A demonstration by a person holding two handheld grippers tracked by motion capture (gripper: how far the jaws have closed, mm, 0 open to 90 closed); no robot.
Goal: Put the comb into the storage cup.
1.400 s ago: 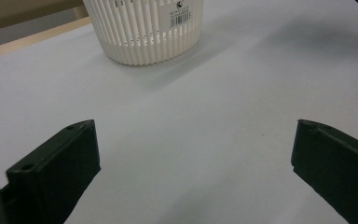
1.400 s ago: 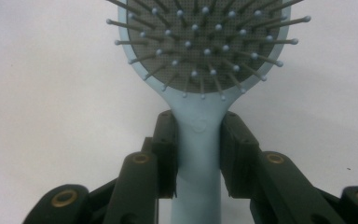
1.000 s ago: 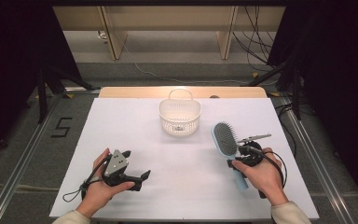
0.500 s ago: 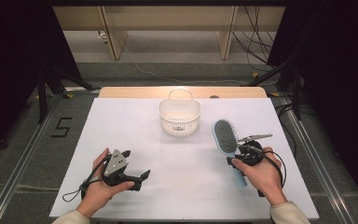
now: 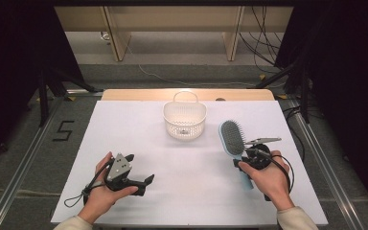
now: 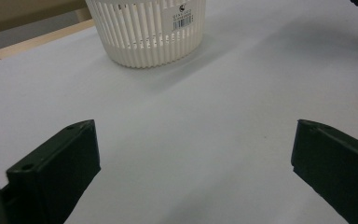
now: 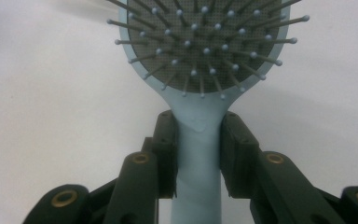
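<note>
The right tongs pinch the light-blue hairbrush by its handle's neck — bristles up, head ahead of them — while the left tongs gape wide and empty toward the white basket.

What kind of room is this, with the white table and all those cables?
Probably a lab set up for recording handling tasks: a person holds a left gripper and right gripper over a white table ringed by dark curtains and floor cables.

Light-blue hairbrush flat, bristles up; white basket upright.
</note>
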